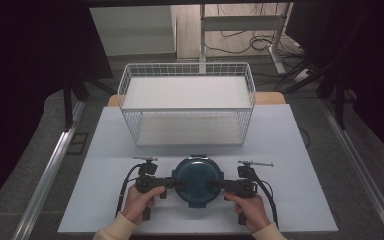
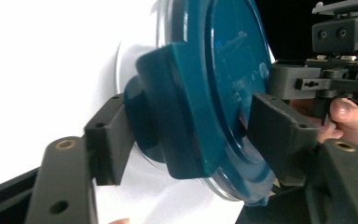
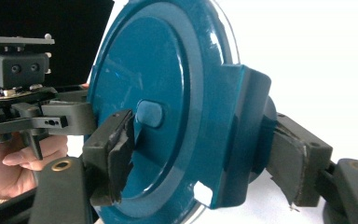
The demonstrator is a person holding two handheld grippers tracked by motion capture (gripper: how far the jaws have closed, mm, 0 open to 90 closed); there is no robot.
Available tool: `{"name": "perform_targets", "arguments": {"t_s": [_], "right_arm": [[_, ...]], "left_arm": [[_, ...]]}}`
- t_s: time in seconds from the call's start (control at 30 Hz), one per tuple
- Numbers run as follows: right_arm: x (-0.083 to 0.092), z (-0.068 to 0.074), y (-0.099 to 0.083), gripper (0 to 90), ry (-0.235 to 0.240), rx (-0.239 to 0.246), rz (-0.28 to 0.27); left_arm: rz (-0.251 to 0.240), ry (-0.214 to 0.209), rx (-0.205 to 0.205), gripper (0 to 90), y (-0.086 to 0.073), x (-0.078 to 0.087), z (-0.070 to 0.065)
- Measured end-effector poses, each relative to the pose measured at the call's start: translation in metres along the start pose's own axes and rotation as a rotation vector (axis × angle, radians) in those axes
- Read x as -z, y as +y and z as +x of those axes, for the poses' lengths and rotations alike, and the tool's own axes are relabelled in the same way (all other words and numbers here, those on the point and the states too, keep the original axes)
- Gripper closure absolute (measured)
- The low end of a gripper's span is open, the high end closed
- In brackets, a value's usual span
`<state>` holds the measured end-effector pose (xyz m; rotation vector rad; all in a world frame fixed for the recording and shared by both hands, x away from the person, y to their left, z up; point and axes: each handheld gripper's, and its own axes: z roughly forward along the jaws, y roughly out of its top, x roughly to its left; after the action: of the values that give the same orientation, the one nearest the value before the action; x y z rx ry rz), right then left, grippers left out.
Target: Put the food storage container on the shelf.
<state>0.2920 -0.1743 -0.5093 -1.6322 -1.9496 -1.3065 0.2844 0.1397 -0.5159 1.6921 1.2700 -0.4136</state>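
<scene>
Left gripper [image 2: 186, 140] has its jaws around the side clip of the teal lidded container [image 1: 198, 181], pads at both faces. Right gripper [image 3: 200, 158] clamps the opposite clip. The container sits on the table [image 1: 290, 150], just before the wire basket [image 1: 187, 107]. Advice: keep both grips level and lift evenly, avoiding tilt.

One blue lid [image 1: 198, 181], one wire basket [image 1: 187, 102] and two grippers, left [image 1: 174, 183] and right [image 1: 219, 185], are sitting on one table [image 1: 290, 200].

High overhead; two close gripper views
</scene>
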Motion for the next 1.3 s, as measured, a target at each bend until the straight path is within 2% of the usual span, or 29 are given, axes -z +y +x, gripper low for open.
{"name": "perform_targets", "arguments": {"t_s": [0.13,0.23,0.3,0.4,0.67,0.7,1.0,1.3], "right_arm": [[0.005,0.0,-0.003,32.5,0.011,-0.007,-0.009],[0.009,0.004,-0.007,33.8,0.009,0.008,-0.014],[0.013,0.008,-0.009,34.1,0.007,0.047,-0.023],[0.017,0.012,-0.009,34.1,0.011,0.072,-0.041],[0.028,0.025,-0.008,34.2,0.023,0.143,-0.081],[0.03,0.028,-0.007,34.2,0.024,0.165,-0.091],[0.041,0.042,-0.006,34.2,0.044,0.225,-0.128],[0.05,0.058,-0.005,34.3,0.039,0.294,-0.162]], "left_arm": [[-0.022,0.011,-0.023,38.3,-0.004,0.004,-0.008],[-0.041,0.021,-0.047,40.1,-0.009,0.007,-0.014],[-0.049,0.031,-0.073,41.8,-0.01,0.01,-0.019],[-0.062,0.026,-0.08,42.4,-0.011,0.013,-0.022],[-0.097,0.017,-0.139,43.9,-0.009,0.026,-0.037],[-0.104,0.018,-0.153,44.0,-0.009,0.029,-0.041],[-0.137,0.02,-0.201,45.1,-0.008,0.042,-0.055],[-0.159,0.016,-0.249,45.3,-0.006,0.052,-0.066]]}}
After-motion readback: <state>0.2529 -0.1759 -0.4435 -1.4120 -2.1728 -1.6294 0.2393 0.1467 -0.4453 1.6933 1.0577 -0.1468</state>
